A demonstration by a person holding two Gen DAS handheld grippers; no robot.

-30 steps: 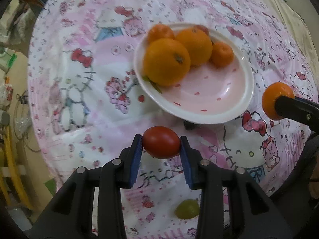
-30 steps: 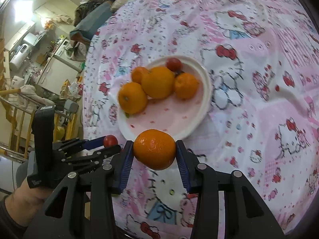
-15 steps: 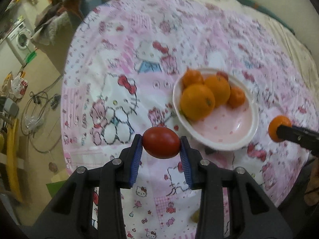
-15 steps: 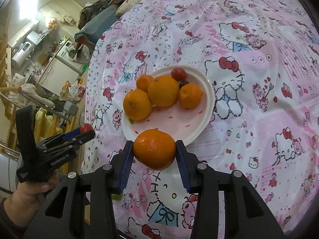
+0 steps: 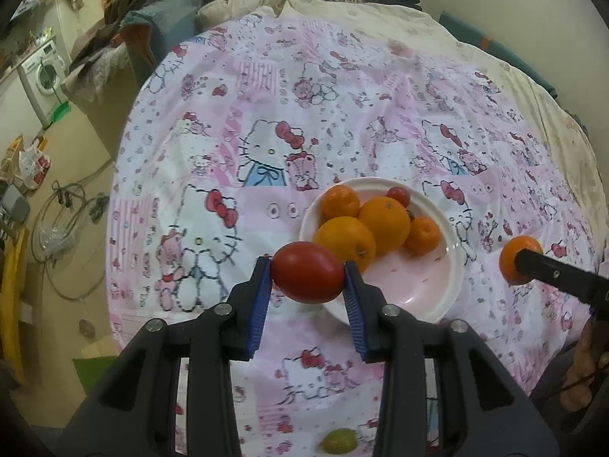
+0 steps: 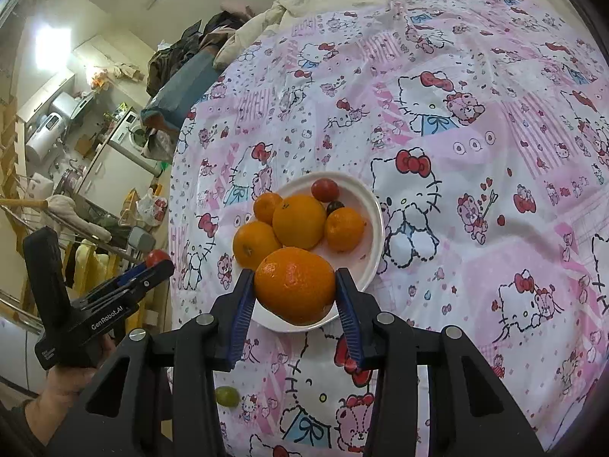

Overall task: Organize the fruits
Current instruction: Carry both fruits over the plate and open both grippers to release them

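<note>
Holding above plate (image 5: 453,266) | left claw (image 5: 308,272) clamps tomato (image 5: 307,271) | right claw (image 6: 295,291) clamps orange (image 6: 295,285)

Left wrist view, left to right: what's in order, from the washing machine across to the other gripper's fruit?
Washing machine → red tomato in the left gripper → white plate of oranges → orange held by the right gripper.
</note>
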